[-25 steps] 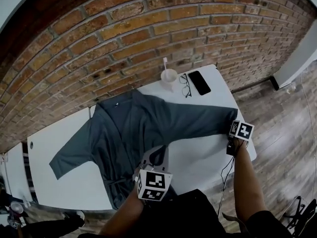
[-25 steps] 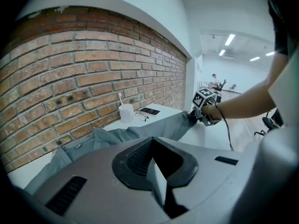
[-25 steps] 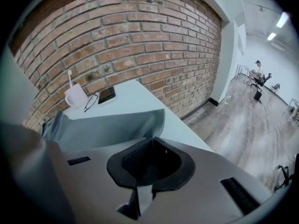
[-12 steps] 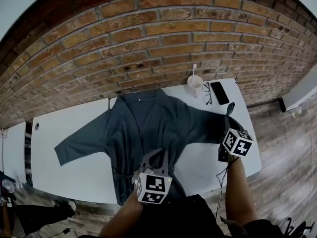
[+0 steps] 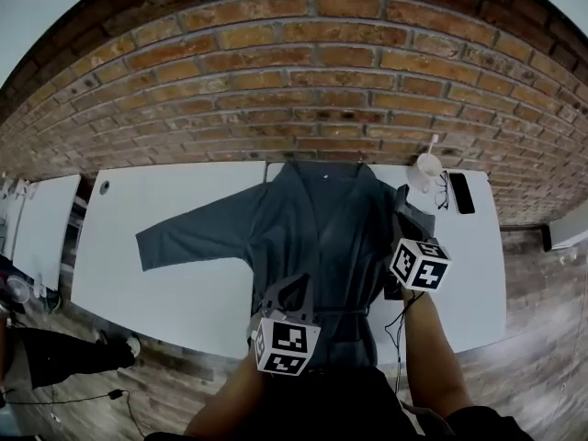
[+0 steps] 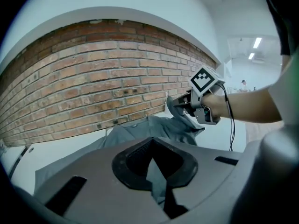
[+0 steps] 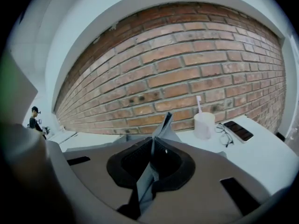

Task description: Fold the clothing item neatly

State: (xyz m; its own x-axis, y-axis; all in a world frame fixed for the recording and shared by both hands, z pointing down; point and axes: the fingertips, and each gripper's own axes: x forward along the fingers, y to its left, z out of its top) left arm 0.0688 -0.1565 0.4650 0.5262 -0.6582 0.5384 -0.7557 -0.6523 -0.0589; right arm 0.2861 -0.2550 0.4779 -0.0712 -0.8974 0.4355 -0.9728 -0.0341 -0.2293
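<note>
A grey-blue robe (image 5: 317, 214) lies spread on the white table (image 5: 165, 283), its left sleeve (image 5: 188, 235) stretched out flat. My left gripper (image 5: 294, 290) is at the robe's near hem, shut on a pinch of the cloth (image 6: 156, 171). My right gripper (image 5: 402, 226) is shut on the right sleeve's cuff (image 7: 161, 125) and holds it lifted over the robe's right side. The left gripper view shows the right gripper (image 6: 184, 107) with the sleeve hanging from it.
A white cup (image 5: 427, 165) with a toothbrush, glasses (image 5: 445, 189) and a black phone (image 5: 461, 193) sit at the table's far right corner. A brick wall (image 5: 303, 81) runs behind. Another white table (image 5: 37, 237) stands to the left, and a person's legs (image 5: 55, 356) beside it.
My right gripper has carried the right sleeve from the table's right edge up and inward over the robe's body. The left gripper has shifted along with the hem.
</note>
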